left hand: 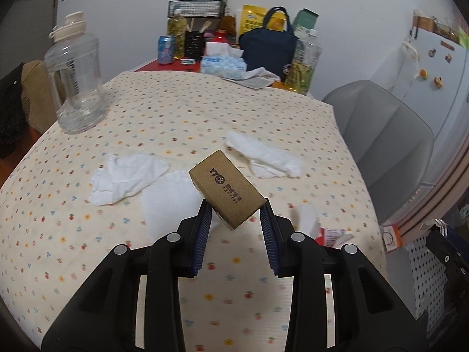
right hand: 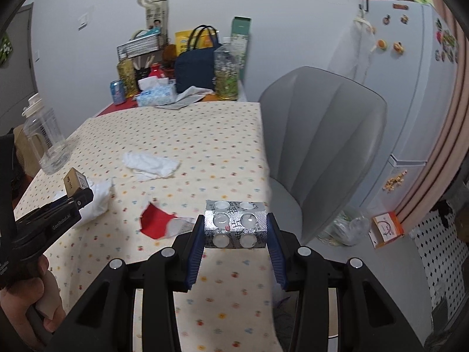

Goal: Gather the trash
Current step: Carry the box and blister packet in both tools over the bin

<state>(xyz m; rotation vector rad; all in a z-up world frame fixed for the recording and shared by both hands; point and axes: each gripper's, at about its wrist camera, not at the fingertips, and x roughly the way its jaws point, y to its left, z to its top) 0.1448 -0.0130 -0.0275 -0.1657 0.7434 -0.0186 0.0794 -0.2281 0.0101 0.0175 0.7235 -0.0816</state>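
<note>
The left claw (left hand: 236, 208) is closed on a small cardboard box (left hand: 227, 189), pinched near one end and held clear above the worktop (left hand: 176, 111); the right claw (right hand: 236, 228) is closed on a silver blister pack (right hand: 237, 226), also lifted. The box could twist or slip out, since only its near end sits between the pads and most of it overhangs. The thin foil pack could buckle and pop free if squeezed harder. The box's long axis runs away from the claw, up and to the left in the left view; the pack lies flat, its long axis spanning the jaws. Tissues (left hand: 126, 179) and a red wrapper (right hand: 156, 224) remain on the worktop.
</note>
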